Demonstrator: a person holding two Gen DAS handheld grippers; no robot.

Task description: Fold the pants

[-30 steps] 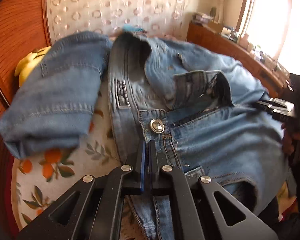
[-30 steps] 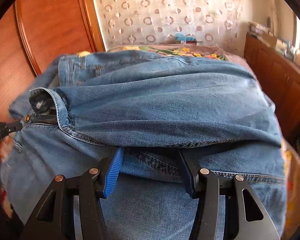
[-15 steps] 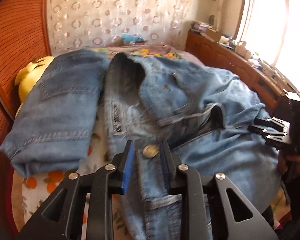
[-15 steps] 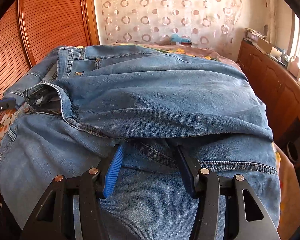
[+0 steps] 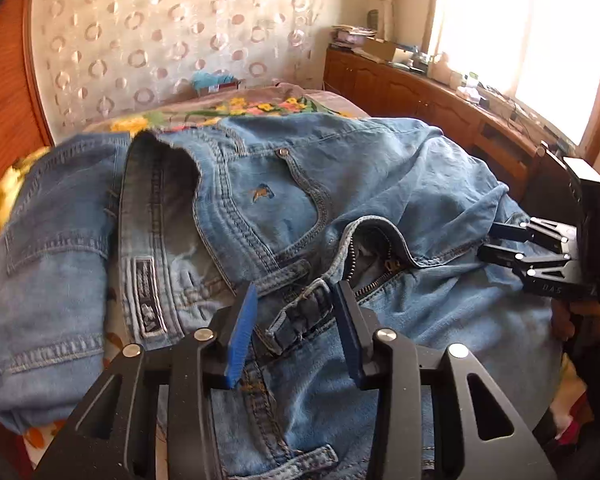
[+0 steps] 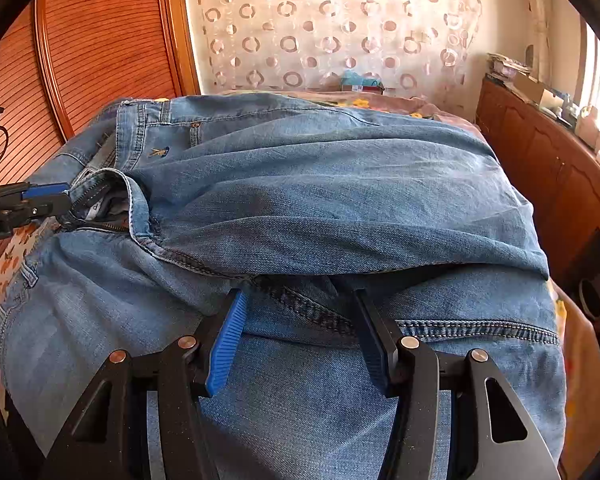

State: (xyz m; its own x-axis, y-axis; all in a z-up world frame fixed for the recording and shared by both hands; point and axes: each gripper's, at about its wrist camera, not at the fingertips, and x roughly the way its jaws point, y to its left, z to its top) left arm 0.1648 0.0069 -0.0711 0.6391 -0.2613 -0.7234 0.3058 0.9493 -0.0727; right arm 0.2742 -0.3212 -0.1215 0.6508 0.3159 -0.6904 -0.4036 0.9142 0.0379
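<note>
Blue jeans (image 5: 380, 184) lie on the bed, waistband and open zipper (image 5: 376, 276) toward my left gripper, one leg folded over the other. My left gripper (image 5: 296, 300) is open, its blue pads on either side of the waistband's button tab, holding nothing. My right gripper (image 6: 300, 304) is open over the crotch seam (image 6: 300, 308), just under the edge of the upper leg (image 6: 340, 208). Each gripper shows in the other's view: the right gripper (image 5: 496, 240) at the right, the left gripper (image 6: 60, 196) at the zipper.
Another folded pair of jeans (image 5: 48, 264) lies to the left on the floral bedcover (image 5: 236, 108). A yellow soft toy (image 5: 4, 196) sits behind it. A wooden headboard (image 6: 100, 52) stands at the left. A cluttered wooden cabinet (image 6: 548, 168) runs along the right under a window.
My left gripper has opened, let go of the waistband by the button and pulled back a little. The jeans have settled lower on the bed. My right gripper stays open at the crotch seam.
</note>
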